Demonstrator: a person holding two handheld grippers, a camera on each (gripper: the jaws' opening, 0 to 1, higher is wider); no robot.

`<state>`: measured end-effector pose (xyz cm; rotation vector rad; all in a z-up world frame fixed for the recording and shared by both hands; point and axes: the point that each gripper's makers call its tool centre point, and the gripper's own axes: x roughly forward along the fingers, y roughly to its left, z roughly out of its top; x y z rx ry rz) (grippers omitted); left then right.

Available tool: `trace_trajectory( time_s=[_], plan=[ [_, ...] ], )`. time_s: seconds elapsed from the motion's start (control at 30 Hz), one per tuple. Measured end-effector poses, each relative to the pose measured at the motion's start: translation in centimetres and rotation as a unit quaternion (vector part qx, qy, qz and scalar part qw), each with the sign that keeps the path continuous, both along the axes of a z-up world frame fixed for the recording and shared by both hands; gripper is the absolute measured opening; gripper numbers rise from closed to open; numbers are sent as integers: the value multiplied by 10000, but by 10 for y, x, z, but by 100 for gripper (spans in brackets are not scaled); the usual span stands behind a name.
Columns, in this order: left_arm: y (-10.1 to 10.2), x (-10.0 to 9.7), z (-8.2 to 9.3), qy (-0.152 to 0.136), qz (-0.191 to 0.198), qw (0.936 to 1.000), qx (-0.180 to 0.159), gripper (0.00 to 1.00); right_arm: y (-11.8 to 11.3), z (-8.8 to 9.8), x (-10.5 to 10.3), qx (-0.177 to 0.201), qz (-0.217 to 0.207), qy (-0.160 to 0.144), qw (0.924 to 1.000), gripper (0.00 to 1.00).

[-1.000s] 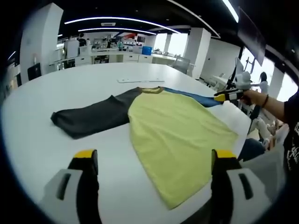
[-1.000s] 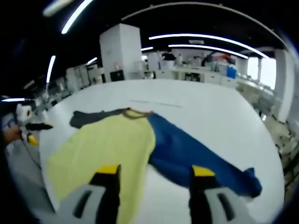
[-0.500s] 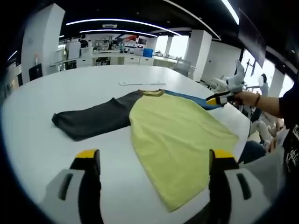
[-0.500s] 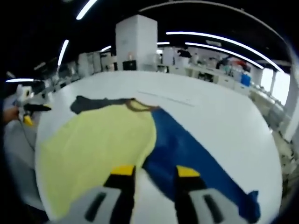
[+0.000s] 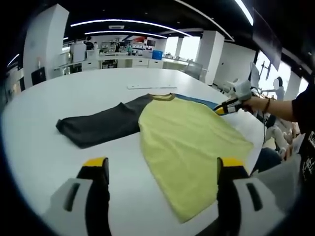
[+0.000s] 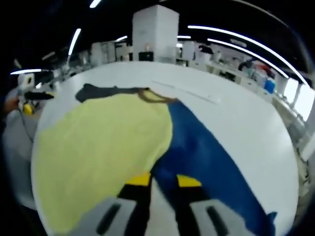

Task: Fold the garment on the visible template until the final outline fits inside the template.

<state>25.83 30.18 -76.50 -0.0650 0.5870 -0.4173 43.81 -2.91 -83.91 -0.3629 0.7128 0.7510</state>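
Broadly, a big white table (image 5: pixel 44 147) carries the whole scene; its round edge curves through both views, and a thin pale strip (image 5: pixel 150 86) lies flat on it beyond the collar of the garment; I cannot tell whether this strip belongs to the template.

On the table the garment (image 5: pixel 187 142) lies spread flat; it has a yellow body, 1 dark grey sleeve (image 5: pixel 98 125) and 1 blue sleeve (image 6: pixel 211 157), with an olive collar (image 5: pixel 162 97) at the far end; in the left gripper view the grey sleeve stretches to the left of the yellow body, and the hem of the body reaches near the table edge on the right; in the right gripper view the blue sleeve runs away to the lower right, flat on the white surface.

Next, the left gripper (image 5: pixel 160 169) hovers above the near part of the table; its 2 yellow-tipped jaws stand wide apart, with nothing between them.

Then the right gripper (image 6: pixel 162 181) sits low at the seam where the yellow body meets the blue sleeve; its jaws are nearly together, with a narrow gap; whether they pinch the cloth I cannot tell; it appears too in the left gripper view, in a person's hand (image 5: pixel 253 103), at the blue sleeve.
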Motion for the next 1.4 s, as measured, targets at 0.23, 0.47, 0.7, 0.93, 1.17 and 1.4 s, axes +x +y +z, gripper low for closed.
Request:
trace_trajectory(
  time_s=[0.23,0.47,0.7,0.93,1.17,1.4],
  plan=[
    [0,-1,-2,46,-10,10000,-3,85,0,-7,9,-47,16,5,10000,9],
    [0,2,1,11,65,9999,-96,84,-2,-5,13,-81,-119,-13,9999,0],
    [-2,3,1,-1,50,9999,-134,81,-9,10,19,-72,-318,-222,9992,0],
    [-2,5,5,-79,58,9998,-179,80,-17,22,32,67,-673,-437,9968,0],
    [1,4,7,-107,86,9997,-190,80,-20,21,37,62,-849,-437,9954,0],
    [2,4,8,-132,97,9997,-183,81,-20,20,34,98,-954,-394,9946,2]
  ],
)
